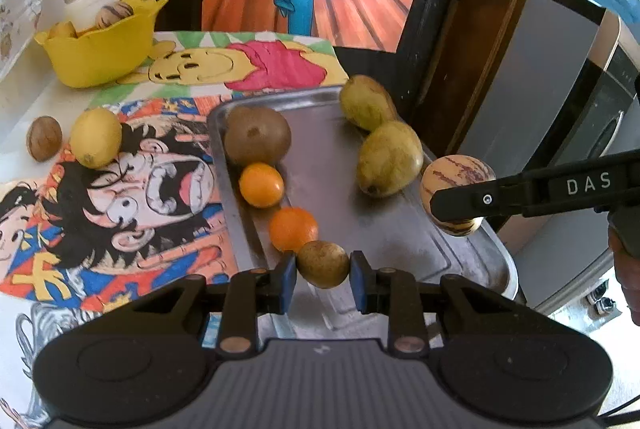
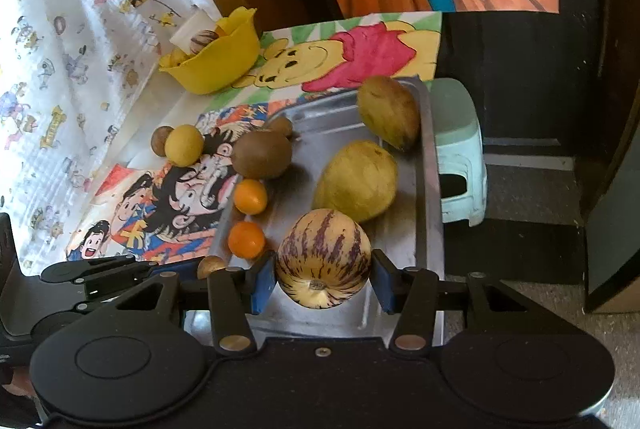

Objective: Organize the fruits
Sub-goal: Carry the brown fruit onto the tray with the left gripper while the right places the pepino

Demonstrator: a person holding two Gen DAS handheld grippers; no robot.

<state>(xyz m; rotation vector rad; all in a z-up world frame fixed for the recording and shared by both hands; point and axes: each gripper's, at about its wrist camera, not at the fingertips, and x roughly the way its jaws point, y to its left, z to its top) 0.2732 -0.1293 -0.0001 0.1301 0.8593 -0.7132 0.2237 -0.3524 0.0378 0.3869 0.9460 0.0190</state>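
Two grips: left fingers [image 1: 323,275] clenched on a small brown fruit [image 1: 323,263]; right fingers [image 2: 324,279] on a striped melon [image 2: 323,259].
Advice: both were best lowered gently onto the steel tray [image 1: 320,109], clear of neighbouring fruit.

A home: cartoon-print tablecloth [image 2: 60,69], wooden door frame [image 1: 500,29], plastic stool [image 2: 460,157] on the floor.

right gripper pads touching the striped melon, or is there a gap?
Touching. In the right wrist view both blue pads press the sides of the striped melon, no gap on either side; the right gripper holds it over the metal tray.
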